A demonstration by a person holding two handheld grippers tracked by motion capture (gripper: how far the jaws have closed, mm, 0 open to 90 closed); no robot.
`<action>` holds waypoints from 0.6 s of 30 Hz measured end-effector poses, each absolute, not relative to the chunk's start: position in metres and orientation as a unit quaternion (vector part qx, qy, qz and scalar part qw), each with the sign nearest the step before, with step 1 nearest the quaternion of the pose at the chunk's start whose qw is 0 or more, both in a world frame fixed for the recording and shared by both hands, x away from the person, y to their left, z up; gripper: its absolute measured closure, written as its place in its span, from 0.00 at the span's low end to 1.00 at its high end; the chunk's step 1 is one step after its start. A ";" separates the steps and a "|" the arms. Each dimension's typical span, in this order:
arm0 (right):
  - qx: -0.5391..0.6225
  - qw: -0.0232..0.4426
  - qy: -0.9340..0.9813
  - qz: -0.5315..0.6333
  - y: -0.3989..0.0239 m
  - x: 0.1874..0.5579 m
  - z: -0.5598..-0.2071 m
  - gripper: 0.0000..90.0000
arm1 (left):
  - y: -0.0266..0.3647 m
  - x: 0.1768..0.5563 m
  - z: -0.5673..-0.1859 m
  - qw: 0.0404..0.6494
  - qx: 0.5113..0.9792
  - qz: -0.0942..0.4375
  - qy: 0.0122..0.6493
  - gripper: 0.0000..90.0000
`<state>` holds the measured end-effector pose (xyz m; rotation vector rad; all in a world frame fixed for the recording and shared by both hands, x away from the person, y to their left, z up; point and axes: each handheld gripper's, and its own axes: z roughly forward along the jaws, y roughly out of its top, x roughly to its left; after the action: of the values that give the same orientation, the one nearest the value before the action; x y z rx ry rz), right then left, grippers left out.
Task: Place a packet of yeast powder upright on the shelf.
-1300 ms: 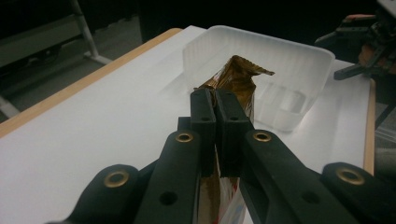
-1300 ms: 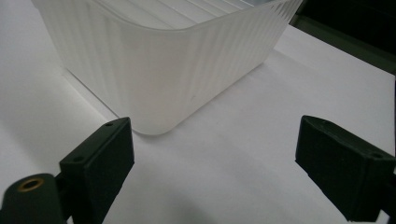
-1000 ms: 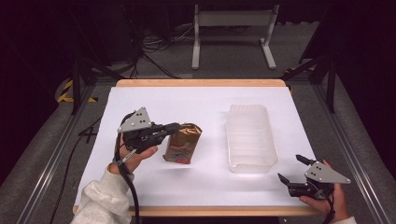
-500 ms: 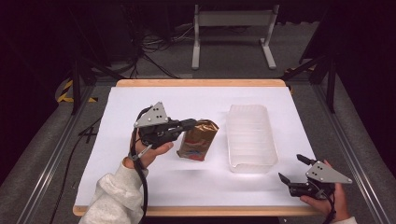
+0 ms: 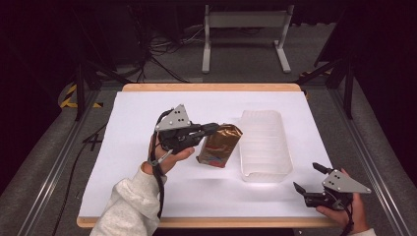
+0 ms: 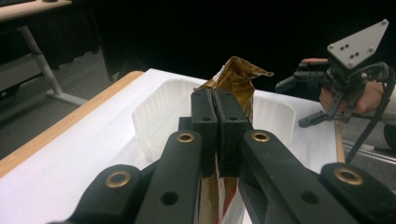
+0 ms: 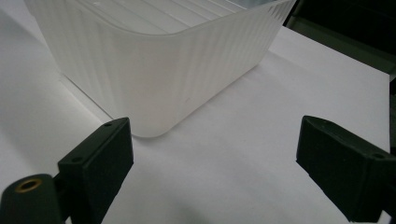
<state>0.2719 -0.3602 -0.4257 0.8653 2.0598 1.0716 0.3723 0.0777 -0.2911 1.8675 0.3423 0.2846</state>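
Observation:
A crinkled gold-brown foil pouch (image 5: 220,145) hangs just left of a translucent white plastic bin (image 5: 266,178), its top pinched by my left gripper (image 5: 214,129). In the left gripper view the jaws (image 6: 215,100) are pressed together on the pouch (image 6: 238,74), with the bin (image 6: 154,112) right behind it. My right gripper (image 5: 306,176) rests near the table's front right corner, open and holding nothing. In the right gripper view its jaws (image 7: 212,154) stand wide apart, facing the bin's near corner (image 7: 154,70) a short way off.
The table is covered with a white sheet (image 5: 147,113) with a wooden edge around it. Black stands and cables sit on the floor beyond the far edge. Bare sheet lies left of the pouch and in front of the bin.
My left gripper has carried the pouch rightward, from the table's left-middle to right beside the bin. The right gripper has stayed where it was.

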 end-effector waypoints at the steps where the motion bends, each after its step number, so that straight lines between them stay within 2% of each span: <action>1: 0.331 0.325 0.786 0.409 -0.360 0.272 -0.426 0.13 | 0.076 0.373 -0.291 0.577 0.794 0.120 0.149 0.98; 18: 0.335 0.326 0.784 0.409 -0.361 0.272 -0.426 0.13 | 0.035 0.378 -0.278 0.595 0.784 0.111 0.136 0.98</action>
<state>0.2717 -0.3615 -0.4259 0.8771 2.0550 1.0719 0.3779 0.0349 -0.2779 1.8216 0.3153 0.2576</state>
